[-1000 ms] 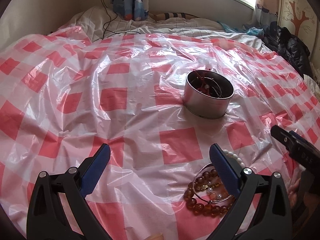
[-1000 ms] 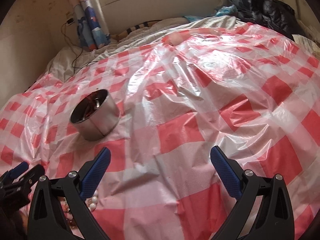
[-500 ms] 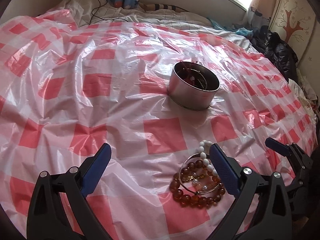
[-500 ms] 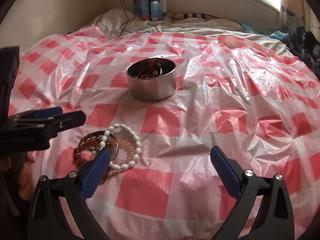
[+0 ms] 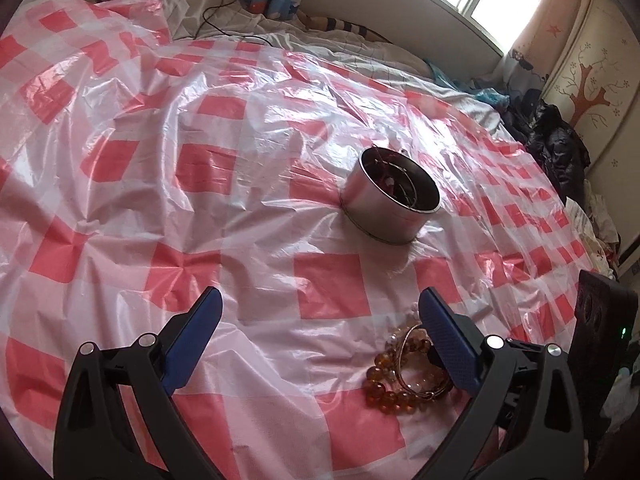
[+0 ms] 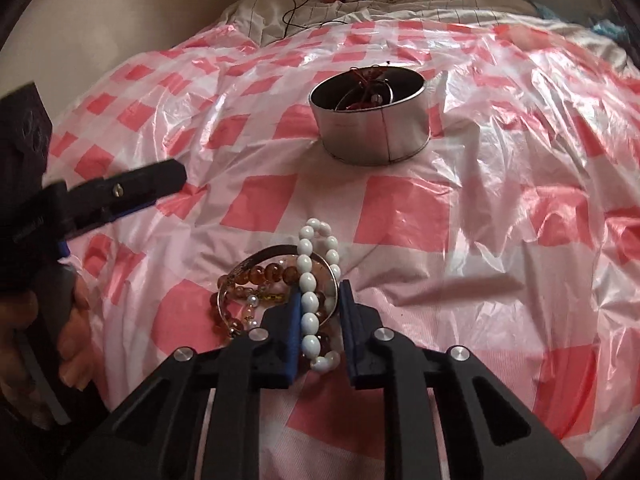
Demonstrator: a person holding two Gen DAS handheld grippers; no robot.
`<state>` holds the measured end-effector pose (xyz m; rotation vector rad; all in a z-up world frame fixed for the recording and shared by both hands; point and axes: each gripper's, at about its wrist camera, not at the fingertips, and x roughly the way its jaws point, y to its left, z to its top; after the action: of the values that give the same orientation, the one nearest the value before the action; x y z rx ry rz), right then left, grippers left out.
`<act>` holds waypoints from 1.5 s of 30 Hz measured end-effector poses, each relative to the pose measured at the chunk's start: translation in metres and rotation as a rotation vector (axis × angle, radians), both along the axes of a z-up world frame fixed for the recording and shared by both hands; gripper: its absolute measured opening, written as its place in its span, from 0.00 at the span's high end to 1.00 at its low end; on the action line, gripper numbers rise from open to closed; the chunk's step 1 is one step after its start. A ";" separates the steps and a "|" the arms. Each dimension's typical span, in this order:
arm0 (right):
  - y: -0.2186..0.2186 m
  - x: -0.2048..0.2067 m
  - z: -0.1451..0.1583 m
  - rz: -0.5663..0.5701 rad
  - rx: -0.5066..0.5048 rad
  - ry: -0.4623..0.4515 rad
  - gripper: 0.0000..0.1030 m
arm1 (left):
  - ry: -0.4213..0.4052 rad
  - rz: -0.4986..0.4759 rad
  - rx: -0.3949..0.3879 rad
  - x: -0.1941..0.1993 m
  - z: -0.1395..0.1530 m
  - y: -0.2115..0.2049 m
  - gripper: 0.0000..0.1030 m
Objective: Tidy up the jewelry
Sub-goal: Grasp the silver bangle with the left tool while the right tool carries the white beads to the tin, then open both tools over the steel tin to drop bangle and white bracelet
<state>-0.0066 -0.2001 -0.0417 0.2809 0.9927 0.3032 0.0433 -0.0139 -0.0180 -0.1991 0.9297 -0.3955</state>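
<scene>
Both wrist cams low over the bed, facing the window wall; shared: metal tin, bracelet pile.

You see a red-and-white checked sheet, a silver tin, white beads, amber beads, and blue pads on black grippers.

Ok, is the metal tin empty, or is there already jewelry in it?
Not empty. The right wrist view shows thin wire hoops and something red inside the open metal tin, which stands upright on the checked plastic sheet. How many pieces, cannot tell.
</scene>
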 end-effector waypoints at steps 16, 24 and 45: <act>-0.057 0.002 -0.011 -0.161 0.466 0.053 0.92 | 0.053 -0.241 0.064 -0.004 -0.024 -0.062 0.08; -0.083 -0.002 -0.006 -0.234 0.615 -0.004 0.92 | 0.106 -0.217 0.008 0.009 -0.037 -0.062 0.93; -0.103 0.037 0.058 -0.176 0.693 -0.160 0.92 | -0.106 -0.144 -0.027 0.084 0.033 -0.070 0.97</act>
<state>0.0306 -0.3029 0.0164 0.9531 0.6713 0.4961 0.1269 -0.0835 0.0155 -0.1348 0.8376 -0.5471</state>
